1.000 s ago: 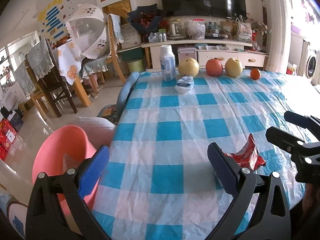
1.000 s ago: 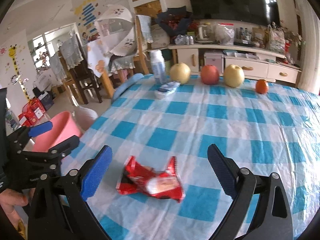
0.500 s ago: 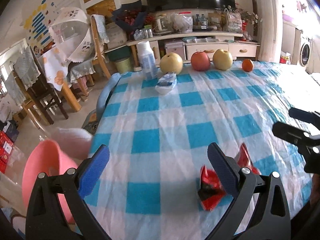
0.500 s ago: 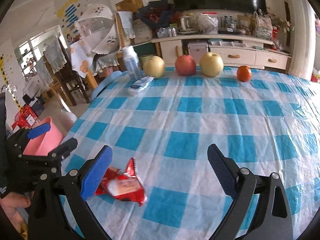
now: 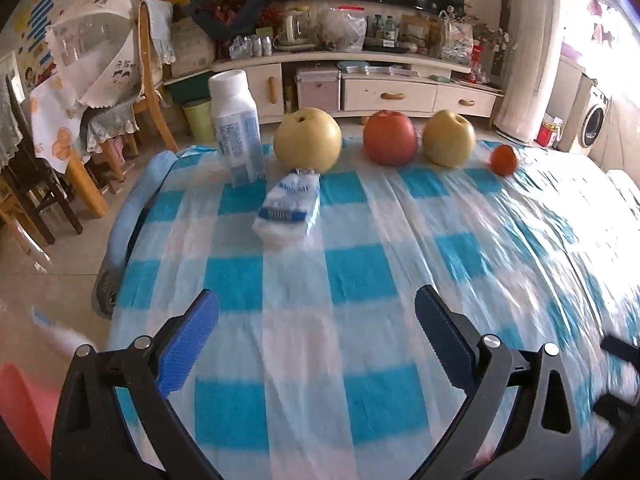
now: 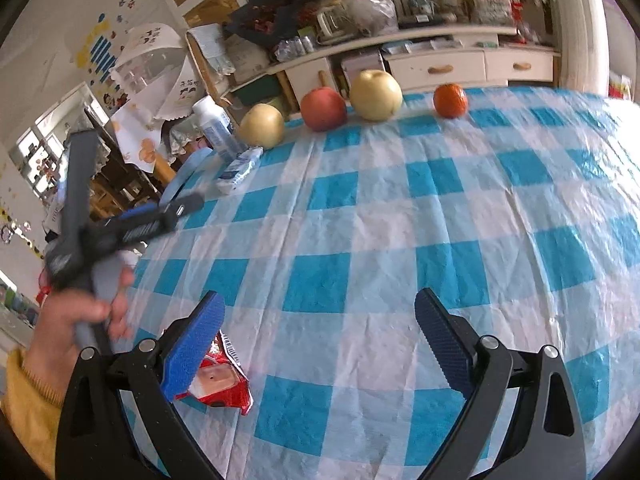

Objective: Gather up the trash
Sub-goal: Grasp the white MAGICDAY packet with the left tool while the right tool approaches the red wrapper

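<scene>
Red wrapper (image 6: 218, 380) lies near the tablecloth (image 6: 360, 240) edge.

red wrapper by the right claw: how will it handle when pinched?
The red wrapper looks crumpled and thin, so probably floppy and very light. Its glossy film may slip or slide on the tablecloth when nudged. The right claw is open; the wrapper sits off-centre by its left finger.

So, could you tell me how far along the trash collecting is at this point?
Nothing looks collected yet. The crumpled red snack wrapper lies on the blue-and-white checked tablecloth beside the open right tool, ungrasped. The left tool is open and empty, facing the crumpled white-and-blue plastic packet farther up the table. Both pieces remain to be picked up and binned.
</scene>
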{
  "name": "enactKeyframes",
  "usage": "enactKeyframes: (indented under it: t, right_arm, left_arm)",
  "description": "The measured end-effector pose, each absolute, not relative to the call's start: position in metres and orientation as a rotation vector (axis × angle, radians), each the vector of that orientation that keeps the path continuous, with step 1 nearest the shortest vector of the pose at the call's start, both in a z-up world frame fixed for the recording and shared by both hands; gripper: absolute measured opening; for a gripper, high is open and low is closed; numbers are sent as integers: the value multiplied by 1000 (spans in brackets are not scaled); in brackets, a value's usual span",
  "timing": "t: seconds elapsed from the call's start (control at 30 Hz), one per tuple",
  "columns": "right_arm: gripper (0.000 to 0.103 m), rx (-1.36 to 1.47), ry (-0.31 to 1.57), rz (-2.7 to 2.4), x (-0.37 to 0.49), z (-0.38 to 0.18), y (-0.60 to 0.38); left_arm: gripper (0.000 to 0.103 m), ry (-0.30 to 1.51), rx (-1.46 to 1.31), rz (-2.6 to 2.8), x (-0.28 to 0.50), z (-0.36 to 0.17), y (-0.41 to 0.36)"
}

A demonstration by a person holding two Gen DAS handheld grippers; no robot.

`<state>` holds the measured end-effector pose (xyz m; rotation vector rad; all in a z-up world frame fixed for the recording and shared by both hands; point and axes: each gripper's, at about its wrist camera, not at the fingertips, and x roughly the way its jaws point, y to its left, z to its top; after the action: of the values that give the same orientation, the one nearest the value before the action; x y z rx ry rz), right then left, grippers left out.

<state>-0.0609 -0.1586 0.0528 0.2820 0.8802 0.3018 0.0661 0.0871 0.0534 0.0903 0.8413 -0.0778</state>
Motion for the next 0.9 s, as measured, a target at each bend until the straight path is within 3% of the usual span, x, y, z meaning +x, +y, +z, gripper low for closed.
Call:
enactKeyframes:
  t: [0.4, 0.9]
  right_arm:
    - [95, 281, 996, 338, -55, 35, -151]
    - [95, 266, 1037, 357, -54, 27, -145]
  left_arm:
    - [99, 944, 133, -55, 168, 19, 93]
    - [95, 988, -63, -39, 202, -5, 118]
